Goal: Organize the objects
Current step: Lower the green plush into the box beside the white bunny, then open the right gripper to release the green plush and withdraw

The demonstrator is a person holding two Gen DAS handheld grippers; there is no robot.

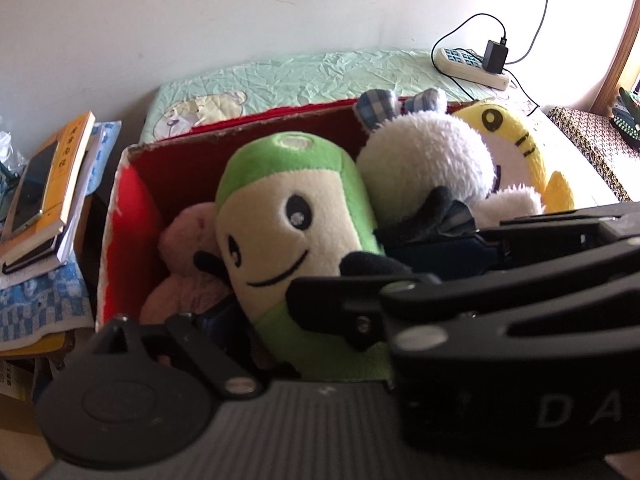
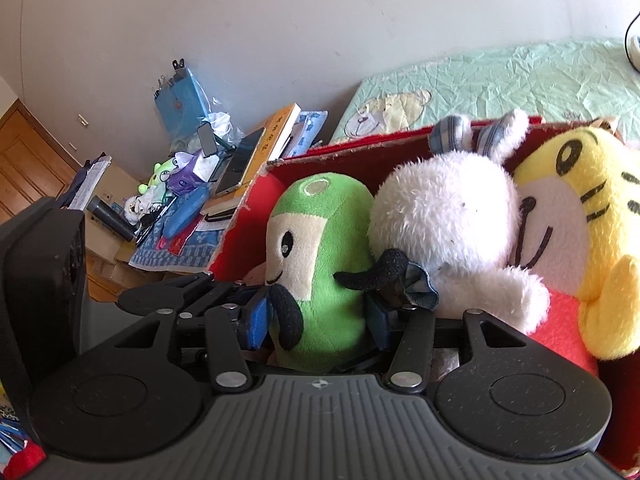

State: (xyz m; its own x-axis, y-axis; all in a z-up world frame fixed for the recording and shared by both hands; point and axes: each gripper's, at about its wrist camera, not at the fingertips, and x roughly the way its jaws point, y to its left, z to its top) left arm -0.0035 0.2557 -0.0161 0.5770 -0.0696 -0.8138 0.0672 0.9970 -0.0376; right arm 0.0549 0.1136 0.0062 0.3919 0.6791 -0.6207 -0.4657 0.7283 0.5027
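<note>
Right hand-held gripper (image 2: pixel 320 316) squeezes the green toy (image 2: pixel 320 264) low on its soft, light body; left hand-held gripper (image 1: pixel 280 316) stands open, holding nothing.

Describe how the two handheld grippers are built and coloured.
The right gripper has black linkage arms with silver rivets, round black pivot housings, a grey ribbed base plate and blue finger pads. The left gripper shows the same black linkage and ribbed grey plate.

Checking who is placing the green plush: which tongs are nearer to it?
Right. The right tongs straddle the green plush, blue pads at its sides. The left tongs hang open just in front of it.
</note>
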